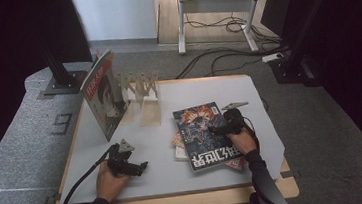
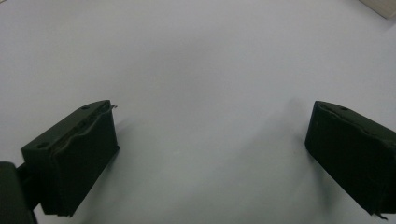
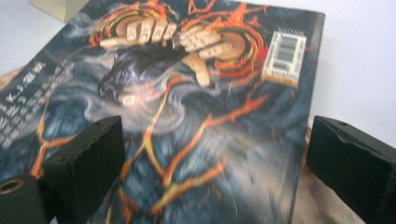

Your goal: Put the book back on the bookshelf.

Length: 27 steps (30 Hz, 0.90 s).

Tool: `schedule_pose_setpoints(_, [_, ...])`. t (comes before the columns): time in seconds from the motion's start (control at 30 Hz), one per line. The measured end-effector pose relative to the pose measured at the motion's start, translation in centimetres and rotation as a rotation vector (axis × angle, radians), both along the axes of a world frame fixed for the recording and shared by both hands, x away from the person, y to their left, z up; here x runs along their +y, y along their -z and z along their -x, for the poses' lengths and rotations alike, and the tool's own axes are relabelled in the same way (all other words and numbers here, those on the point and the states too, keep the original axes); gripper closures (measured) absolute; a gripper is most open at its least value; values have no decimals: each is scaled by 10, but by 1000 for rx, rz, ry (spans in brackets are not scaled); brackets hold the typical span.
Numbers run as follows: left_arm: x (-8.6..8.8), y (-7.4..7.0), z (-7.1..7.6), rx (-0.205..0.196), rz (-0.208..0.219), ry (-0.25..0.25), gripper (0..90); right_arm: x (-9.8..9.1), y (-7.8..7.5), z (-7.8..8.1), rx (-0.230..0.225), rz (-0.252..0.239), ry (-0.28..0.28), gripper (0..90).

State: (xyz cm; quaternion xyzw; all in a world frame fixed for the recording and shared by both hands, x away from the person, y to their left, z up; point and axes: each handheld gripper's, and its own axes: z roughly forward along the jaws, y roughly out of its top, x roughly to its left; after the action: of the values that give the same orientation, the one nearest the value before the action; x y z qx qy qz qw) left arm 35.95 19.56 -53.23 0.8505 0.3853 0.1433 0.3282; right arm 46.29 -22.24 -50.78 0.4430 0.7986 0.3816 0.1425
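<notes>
I see big white writing on the cover of the top book (image 1: 204, 135), at the end close to my right hand, but I cannot read what it says. In the right gripper view, the book (image 3: 187, 116) has a white barcode sticker (image 3: 283, 58) up ahead of my right jaw. Small pale letters run down the cover past my left jaw. The picture on it shows hands, smoke and orange fire lines.

My right gripper (image 1: 220, 127) is wide open. The book lies flat under it, and its cover fills the gap between the two jaws. I cannot tell if the jaws touch the cover. They hold nothing. The book sits on top of other books (image 1: 180, 143).

My left gripper (image 1: 134, 168) is wide open too. It holds nothing. The white table (image 2: 196, 70) is all I see between its jaws.

Far ahead of my left gripper, a magazine (image 1: 104, 94) stands up against a wooden rack (image 1: 140, 86). It has red and white letters on it, too small for me to read.
</notes>
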Motion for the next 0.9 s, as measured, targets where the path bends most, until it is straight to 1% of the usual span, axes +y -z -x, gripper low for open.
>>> schedule_pose_setpoints(0.2, [0,0,0,0,0,0,17,7,0,-18,13,19,-1,34])
schedule_pose_setpoints(0.33, [0,0,0,0,-1,-1,17,9,0,-26,16,25,-1,34])
schedule_pose_setpoints(0.47, [0,0,0,0,-1,-1,17,11,0,-36,15,20,-4,29])
schedule_pose_setpoints(0.63, [0,0,0,0,0,0,18,11,0,-41,16,0,-5,29])
schedule_pose_setpoints(0.67, [0,0,0,0,0,0,17,11,0,-41,14,3,-6,29])
schedule_pose_setpoints(0.8, [0,0,0,0,0,0,17,15,-1,-38,-9,48,-9,26])
schedule_pose_setpoints(0.9, [0,0,0,0,0,0,17,16,-1,-37,-16,55,-12,26])
